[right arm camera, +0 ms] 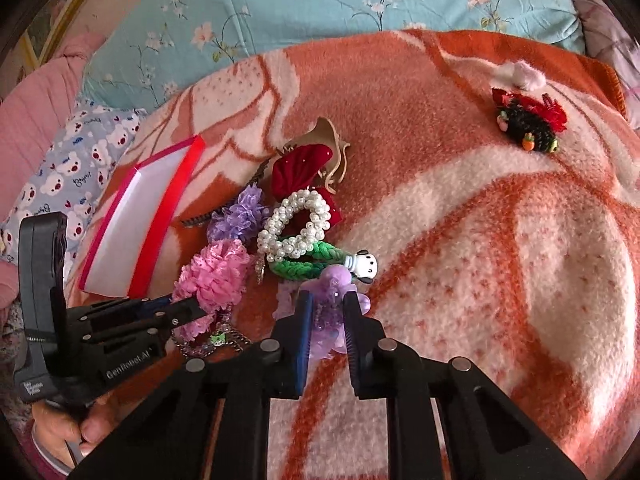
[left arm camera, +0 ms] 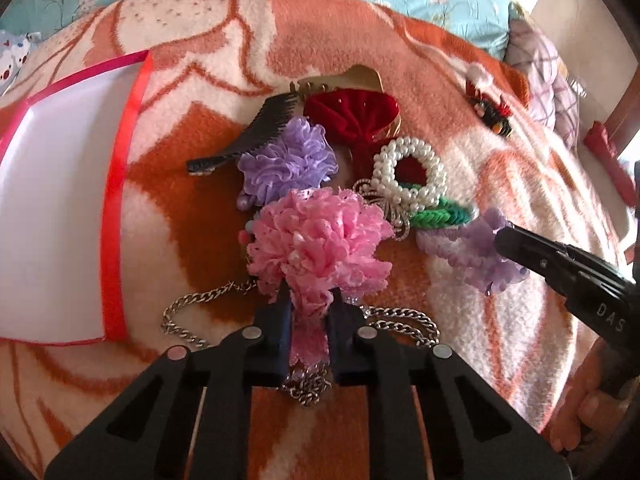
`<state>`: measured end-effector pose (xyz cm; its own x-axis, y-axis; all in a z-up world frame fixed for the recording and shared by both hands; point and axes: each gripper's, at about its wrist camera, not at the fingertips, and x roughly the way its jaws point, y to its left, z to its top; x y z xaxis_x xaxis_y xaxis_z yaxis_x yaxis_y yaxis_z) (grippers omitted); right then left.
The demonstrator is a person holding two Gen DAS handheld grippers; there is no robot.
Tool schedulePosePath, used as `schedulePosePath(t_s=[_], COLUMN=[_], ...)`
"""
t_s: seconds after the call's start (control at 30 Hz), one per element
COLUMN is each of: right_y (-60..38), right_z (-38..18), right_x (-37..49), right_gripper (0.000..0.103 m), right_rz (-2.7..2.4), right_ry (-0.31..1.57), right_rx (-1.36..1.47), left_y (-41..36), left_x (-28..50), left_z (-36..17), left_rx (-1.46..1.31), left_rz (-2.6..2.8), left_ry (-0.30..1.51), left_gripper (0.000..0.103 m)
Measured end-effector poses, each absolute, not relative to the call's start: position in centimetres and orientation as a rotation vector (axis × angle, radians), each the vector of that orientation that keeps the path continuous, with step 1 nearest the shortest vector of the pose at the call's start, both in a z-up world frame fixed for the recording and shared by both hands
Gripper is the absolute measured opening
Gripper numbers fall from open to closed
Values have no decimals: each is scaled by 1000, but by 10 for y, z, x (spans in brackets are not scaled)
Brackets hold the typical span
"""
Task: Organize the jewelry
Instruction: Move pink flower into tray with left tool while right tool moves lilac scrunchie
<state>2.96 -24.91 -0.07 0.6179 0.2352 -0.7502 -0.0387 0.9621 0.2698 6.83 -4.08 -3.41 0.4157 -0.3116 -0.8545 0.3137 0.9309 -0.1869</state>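
Observation:
A heap of hair accessories and jewelry lies on an orange and cream blanket (left arm camera: 224,24). My left gripper (left arm camera: 310,300) is shut on the pink frilly scrunchie (left arm camera: 320,240), which also shows in the right wrist view (right arm camera: 216,276). My right gripper (right arm camera: 327,300) is shut on a pale purple frilly scrunchie (right arm camera: 330,280); its finger shows in the left wrist view (left arm camera: 516,240) at that scrunchie (left arm camera: 468,244). A silver chain (left arm camera: 192,300) lies under the pink scrunchie. A pearl ring scrunchie (left arm camera: 408,172), a green braided band (left arm camera: 440,216), a darker purple scrunchie (left arm camera: 286,160) and a red velvet bow (left arm camera: 352,110) lie behind.
A white box with red ribbon edges (left arm camera: 52,208) lies open at the left. A black comb clip (left arm camera: 256,128) and a beige claw clip (left arm camera: 360,74) sit at the heap's far side. A red and black knitted clip (right arm camera: 528,122) lies apart at the far right. Pillows lie beyond the blanket.

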Motion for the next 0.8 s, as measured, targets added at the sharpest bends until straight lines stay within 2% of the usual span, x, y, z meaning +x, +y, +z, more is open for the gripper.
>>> schedulePosePath(t_s=[0.37, 0.8], right_y=[-236, -148], right_z=[38, 45], right_x=[16, 52], right_gripper=[14, 12], right_rz=[197, 372], right_ry=[834, 848], right_rx=[243, 221], left_y=[-10, 93], left_x=[45, 61], left_z=[14, 31], left_rx=[-34, -103], left_rz=[-394, -192], left_ry=[962, 908], left_gripper=[11, 11])
